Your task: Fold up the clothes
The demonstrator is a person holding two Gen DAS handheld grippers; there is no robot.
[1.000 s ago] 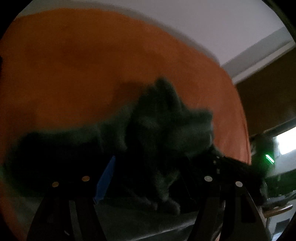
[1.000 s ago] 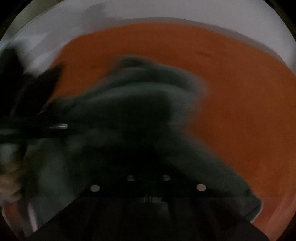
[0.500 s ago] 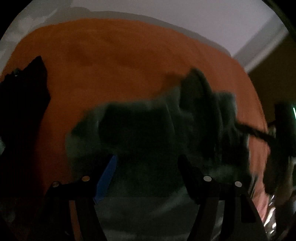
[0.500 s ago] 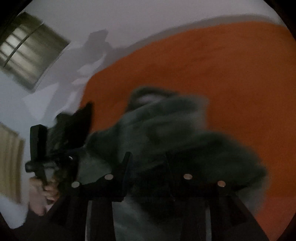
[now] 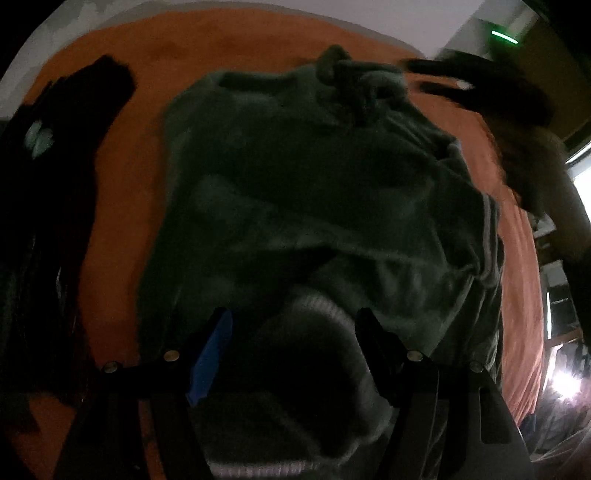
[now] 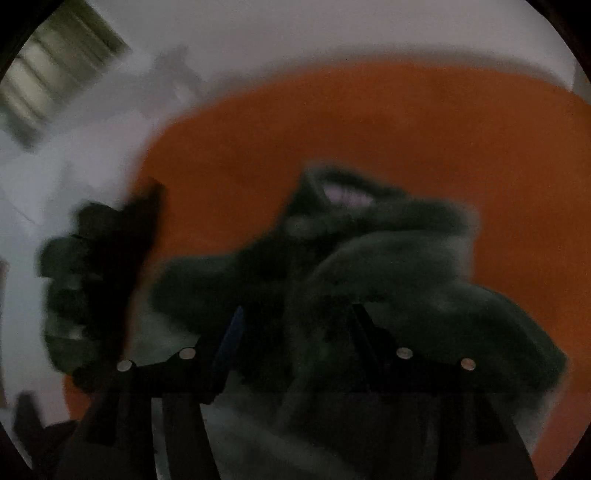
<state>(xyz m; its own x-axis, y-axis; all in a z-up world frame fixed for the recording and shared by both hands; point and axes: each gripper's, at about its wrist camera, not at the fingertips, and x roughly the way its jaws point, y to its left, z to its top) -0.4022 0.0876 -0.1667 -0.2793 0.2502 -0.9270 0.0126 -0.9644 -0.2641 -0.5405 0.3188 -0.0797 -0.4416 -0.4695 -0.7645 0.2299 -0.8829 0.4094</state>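
A dark green sweater (image 5: 314, 192) lies spread on the orange bed cover (image 5: 129, 155), its neck bunched at the far end. My left gripper (image 5: 293, 328) hangs open over the near end, and the ribbed grey hem (image 5: 317, 306) lies between and under its fingers without being pinched. In the right wrist view the sweater (image 6: 406, 280) is blurred and rumpled. My right gripper (image 6: 295, 321) is above it, jaws opening, with cloth below the fingers but none clamped. The left wrist view also catches the right gripper (image 5: 415, 75), blurred, at the sweater's far right corner.
A black garment (image 5: 74, 155) lies along the left side of the bed. A pale wall (image 6: 258, 33) rises behind the orange cover (image 6: 369, 122). A person's arm (image 5: 546, 177) reaches in from the right, with furniture and a bright window behind it.
The right gripper's fingers went from shut together on the sweater to apart, and it drew back from the cloth. The left gripper swept across the bed; the sweater now lies flatter.
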